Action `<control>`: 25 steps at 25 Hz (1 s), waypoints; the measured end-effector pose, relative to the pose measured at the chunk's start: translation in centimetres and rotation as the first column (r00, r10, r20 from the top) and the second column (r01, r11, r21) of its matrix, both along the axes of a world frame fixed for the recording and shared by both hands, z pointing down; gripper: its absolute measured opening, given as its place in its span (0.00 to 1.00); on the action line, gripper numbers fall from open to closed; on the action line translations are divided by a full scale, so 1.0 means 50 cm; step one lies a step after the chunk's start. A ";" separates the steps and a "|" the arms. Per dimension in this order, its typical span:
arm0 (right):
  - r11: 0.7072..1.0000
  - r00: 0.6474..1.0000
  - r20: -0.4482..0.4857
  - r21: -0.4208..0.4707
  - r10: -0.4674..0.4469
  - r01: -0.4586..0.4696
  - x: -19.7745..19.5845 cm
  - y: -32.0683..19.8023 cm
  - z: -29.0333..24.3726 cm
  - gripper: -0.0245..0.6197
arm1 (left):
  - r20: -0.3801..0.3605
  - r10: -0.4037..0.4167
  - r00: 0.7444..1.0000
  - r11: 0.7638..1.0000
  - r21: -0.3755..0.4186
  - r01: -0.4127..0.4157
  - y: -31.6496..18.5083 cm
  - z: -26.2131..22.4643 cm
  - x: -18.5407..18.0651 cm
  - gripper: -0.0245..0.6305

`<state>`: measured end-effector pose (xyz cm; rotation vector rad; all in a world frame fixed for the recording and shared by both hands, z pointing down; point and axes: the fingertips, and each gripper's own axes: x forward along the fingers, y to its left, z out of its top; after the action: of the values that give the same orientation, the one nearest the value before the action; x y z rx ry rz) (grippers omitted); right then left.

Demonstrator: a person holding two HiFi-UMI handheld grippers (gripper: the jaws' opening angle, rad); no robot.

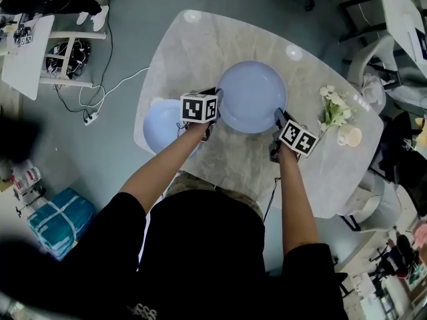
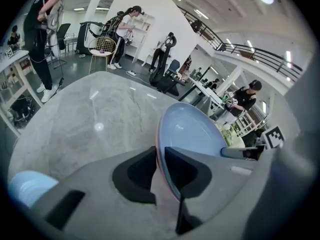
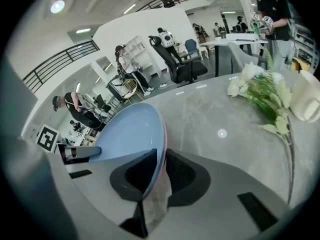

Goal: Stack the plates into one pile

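Observation:
A large pale-blue plate (image 1: 251, 97) hangs over the middle of the marble table (image 1: 233, 165), gripped at two opposite sides of its rim. My left gripper (image 1: 217, 103) is shut on the plate's left rim, which runs between the dark pads (image 2: 137, 174) in the left gripper view, where the plate (image 2: 192, 131) fills the middle. My right gripper (image 1: 279, 119) is shut on the right rim; its own view shows the plate (image 3: 127, 134) and its pinkish underside pinched by the right gripper (image 3: 159, 171). A smaller blue plate (image 1: 162, 127) lies at the table's left edge, just left of my left hand.
White flowers (image 1: 333, 109) and a cream cup (image 1: 349, 136) lie on the table's right side, also seen as flowers (image 3: 262, 91) and cup (image 3: 306, 99) in the right gripper view. Chairs, desks and people stand around the table.

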<state>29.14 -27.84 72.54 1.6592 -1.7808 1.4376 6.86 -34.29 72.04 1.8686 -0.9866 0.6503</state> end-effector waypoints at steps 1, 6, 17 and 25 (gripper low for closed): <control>1.000 1.000 0.004 0.002 0.018 -0.018 -0.003 0.030 -0.017 0.13 | -0.007 0.009 1.000 1.000 0.001 -0.009 0.026 -0.016 -0.002 0.14; 0.995 0.995 -0.080 0.083 0.067 -0.060 -0.005 0.158 -0.118 0.13 | -0.054 0.100 0.994 0.991 0.090 -0.095 0.128 -0.116 0.005 0.14; 0.983 0.974 -0.170 0.138 0.147 -0.124 -0.036 0.452 -0.255 0.13 | -0.174 0.195 0.965 0.980 0.003 -0.197 0.399 -0.192 -0.010 0.14; 0.979 0.980 -0.116 0.144 0.164 -0.147 -0.019 0.572 -0.258 0.13 | -0.165 0.203 0.965 0.979 0.015 -0.203 0.501 -0.216 0.017 0.14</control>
<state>28.19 0.75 59.63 1.9517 -1.7451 1.2650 7.70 -9.23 61.23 2.0039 -0.6929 0.6034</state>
